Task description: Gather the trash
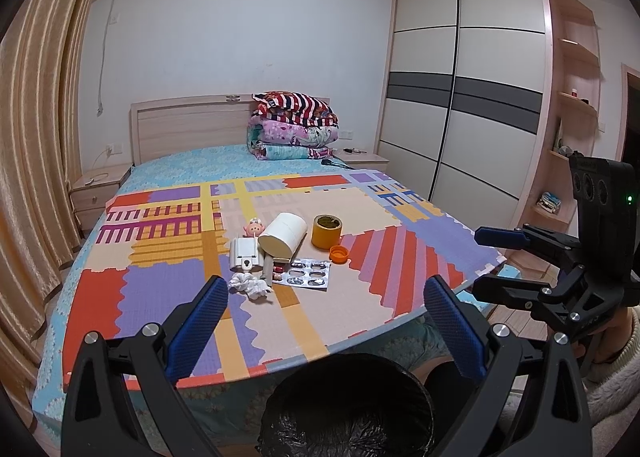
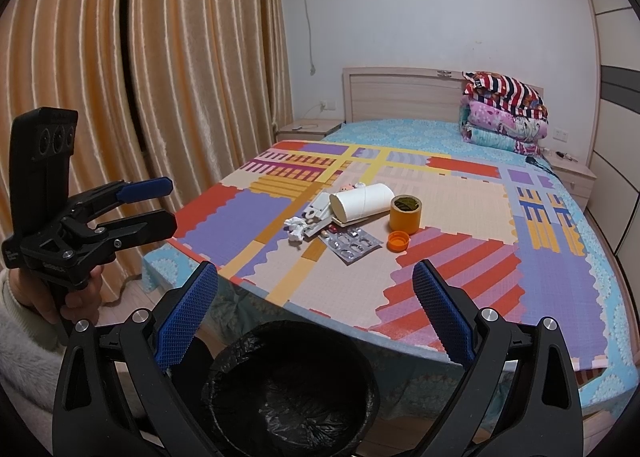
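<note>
We hold both grippers back from the bed, above the bin, which stands on the floor against the near bed edge, lined with a black bag and apparently holding nothing yet. Left gripper: jaws spread wide, nothing between them. Right gripper: jaws likewise spread, holding nothing.

The trash lies in one cluster on the patterned mat, mid-mat and well apart from the near edge. Items noted:
- crumpled tissue, nearest the left gripper; soft, very light, will crush. We judge a pinch across the wad anywhere is enough.
- blister pack, flat on the mat beside the tissue; thin, stiff foil, slippery, little to grab. Best taken at a lifted edge or corner, with one finger slid under it.
- orange cap, small, rigid, open side up; grip across the rim.
- tape roll, upright, firm; grip across the wall or through the core.
- paper roll, lying on its side, resting on a thin board; light but wide, may roll, and it squashes.
- white plastic piece and small pink toy behind it; whether these count as trash we cannot tell.

Room for moving: the mat between the cluster and the near edge is bare, giving an open approach. The items touch or overlap, so pulling one may drag its neighbours. The mat is soft foam over bedding; pressing down will give. The bin mouth is directly below the grippers, making for a short carry over the bed edge. We judge the tissue the easiest first pick.
</note>
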Tool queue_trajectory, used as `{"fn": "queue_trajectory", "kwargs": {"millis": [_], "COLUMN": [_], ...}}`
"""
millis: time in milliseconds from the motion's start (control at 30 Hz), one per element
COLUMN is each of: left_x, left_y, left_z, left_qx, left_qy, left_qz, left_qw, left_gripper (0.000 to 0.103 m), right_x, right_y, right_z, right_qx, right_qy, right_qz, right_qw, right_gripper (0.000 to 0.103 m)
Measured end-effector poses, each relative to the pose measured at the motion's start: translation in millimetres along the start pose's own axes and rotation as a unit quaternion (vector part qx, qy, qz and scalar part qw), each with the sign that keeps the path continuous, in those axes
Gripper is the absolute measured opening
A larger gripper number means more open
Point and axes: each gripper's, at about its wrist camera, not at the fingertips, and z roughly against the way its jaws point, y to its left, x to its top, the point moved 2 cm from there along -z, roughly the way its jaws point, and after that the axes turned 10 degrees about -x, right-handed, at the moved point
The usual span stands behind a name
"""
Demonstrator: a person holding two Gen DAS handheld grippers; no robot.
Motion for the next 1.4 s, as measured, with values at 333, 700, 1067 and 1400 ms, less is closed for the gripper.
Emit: {"fn": "queue_trajectory", "kwargs": {"millis": [333, 700, 1067, 1400], "left_x": [-0.2, -0.7, -0.6, -1.2], "left_y": [-0.1, -0.4, -0.6, 0.7], "left_z": [0.1, -2.5, -1.7, -2.9], "left_qx": [0.000, 0.000, -0.001, 0.001], "left_qy": [0.000, 0.000, 0.000, 0.002], "left_qz": [0.000, 0.001, 0.001, 0.003], "left_qw": [1.0000, 1.0000, 1.0000, 1.0000], "left_gripper": [0.095, 0.095, 0.095, 0.095], "right_x": [5.3, 0.6, 0.5, -0.7], "right_y": [1.3, 0.7, 0.7, 0.0], "right_z": [0.2, 1.3, 1.3, 0.3], "right_qx": [0.005, 0.005, 0.004, 0.004], "right_qy": [-0.001, -0.002, -0.003, -0.003], "right_qz": [0.000, 0.001, 0.001, -0.001], "right_qw": [1.000, 1.000, 1.000, 1.000], "right_gripper": [0.099, 0.099, 0.099, 0.099]}}
